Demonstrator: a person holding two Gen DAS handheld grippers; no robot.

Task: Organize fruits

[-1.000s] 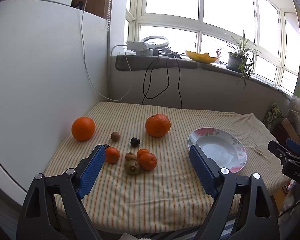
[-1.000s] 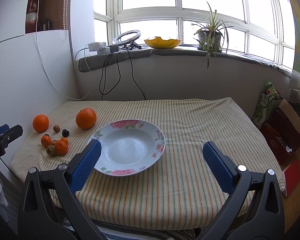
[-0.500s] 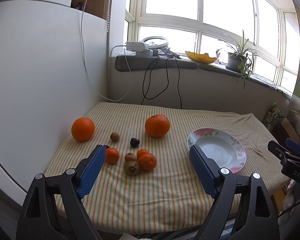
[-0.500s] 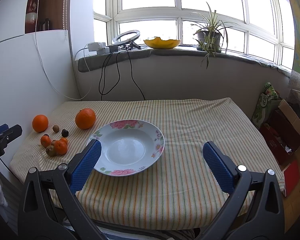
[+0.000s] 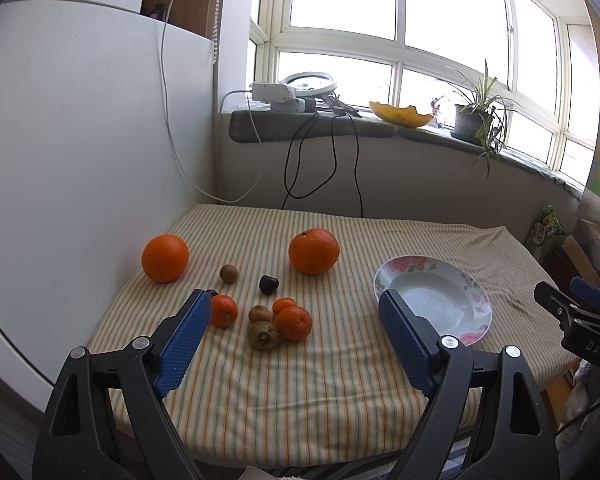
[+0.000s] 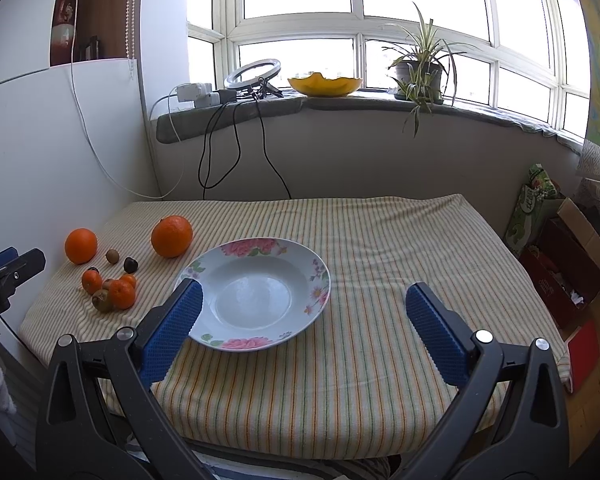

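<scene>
Both tongs gape wide and hold nothing: the left tongs (image 5: 296,340) hover above the desk's (image 5: 340,400) near edge, the right tongs (image 6: 304,330) likewise. Small fruits (image 5: 268,320) cluster just ahead of the left tongs, two oranges (image 5: 314,251) farther back. The plate (image 6: 256,292) lies near the right tongs, bare cloth to its right.

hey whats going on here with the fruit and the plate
A person holds a gripper in each hand over a striped table. The left gripper is open above a cluster of small fruit, with two oranges behind it. The right gripper is open near the plate, which holds nothing. No fruit has been picked up or moved to the plate yet.
</scene>
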